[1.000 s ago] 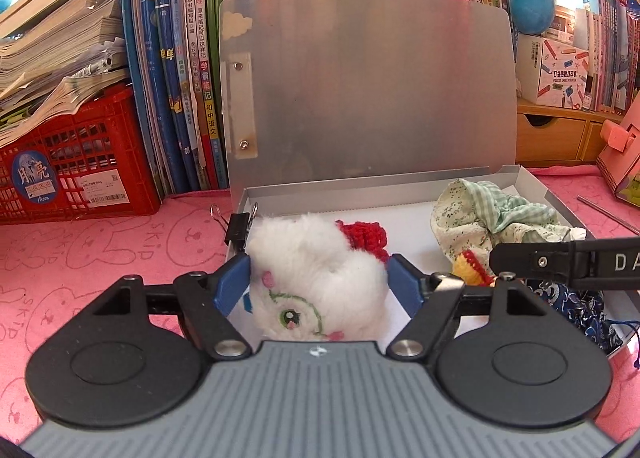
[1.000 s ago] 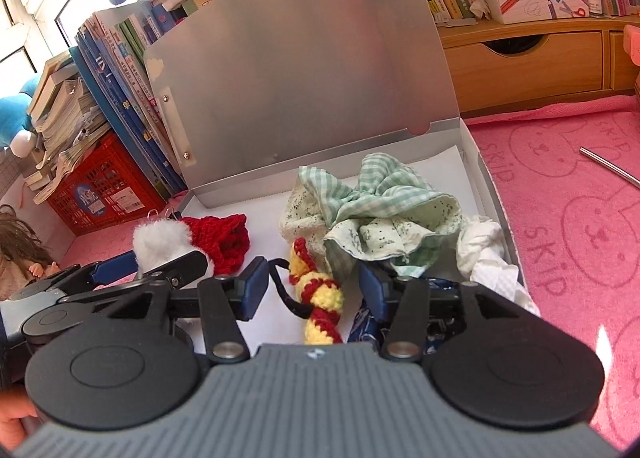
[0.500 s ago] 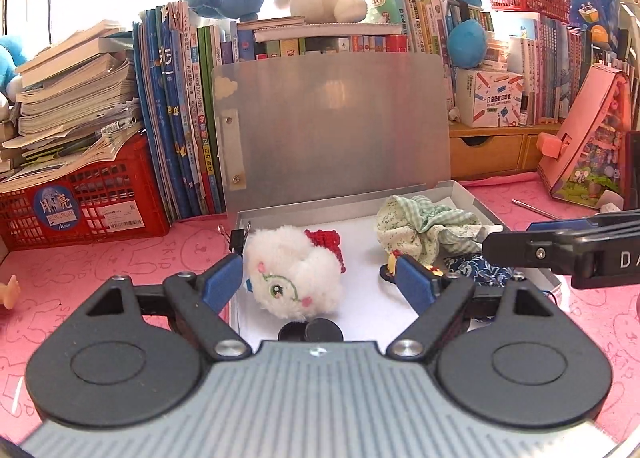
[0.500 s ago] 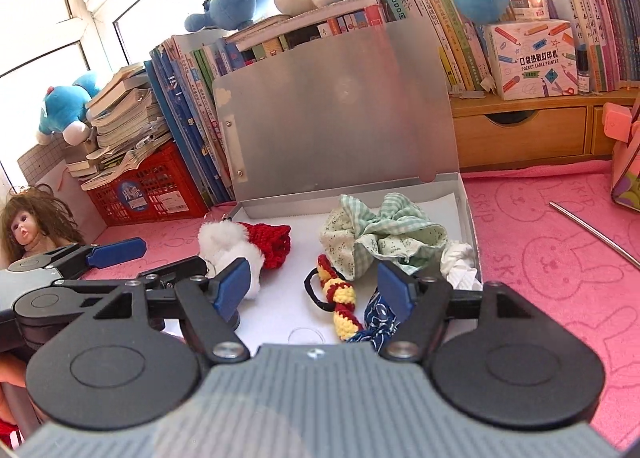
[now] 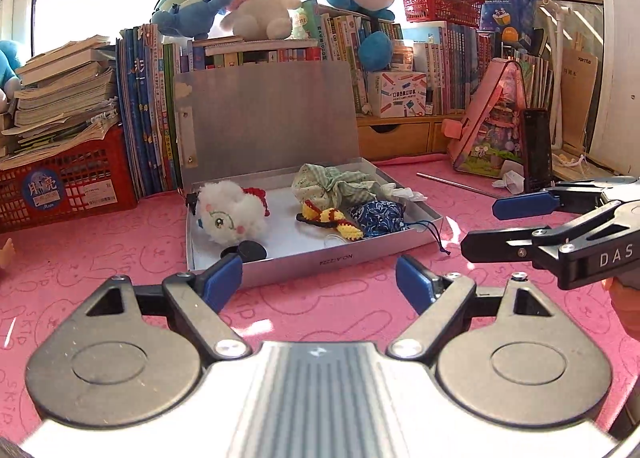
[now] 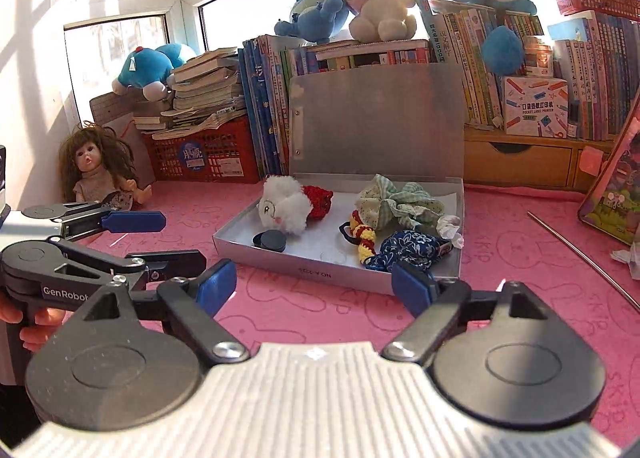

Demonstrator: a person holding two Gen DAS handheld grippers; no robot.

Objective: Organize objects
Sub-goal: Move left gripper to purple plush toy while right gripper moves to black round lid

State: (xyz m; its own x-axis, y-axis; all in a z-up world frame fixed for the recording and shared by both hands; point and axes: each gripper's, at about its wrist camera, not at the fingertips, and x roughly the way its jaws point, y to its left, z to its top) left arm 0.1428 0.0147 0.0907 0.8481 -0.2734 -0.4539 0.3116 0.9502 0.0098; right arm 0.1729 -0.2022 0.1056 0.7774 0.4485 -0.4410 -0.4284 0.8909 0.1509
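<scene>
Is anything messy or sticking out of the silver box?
Yes. A dark cord from the blue patterned pouch hangs over the front edge of the silver box onto the pink mat. A crumpled white tissue sits by the box's right wall.

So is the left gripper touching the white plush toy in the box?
Apart. The left wrist view shows the left gripper open over pink mat, short of the box; the white plush toy lies inside.

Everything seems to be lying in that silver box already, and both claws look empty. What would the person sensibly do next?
Probably swing the upright lid down over the silver box. The white plush, green cloth, blue pouch and crocheted band all lie inside, and the left claw and right claw are open, holding nothing.
</scene>
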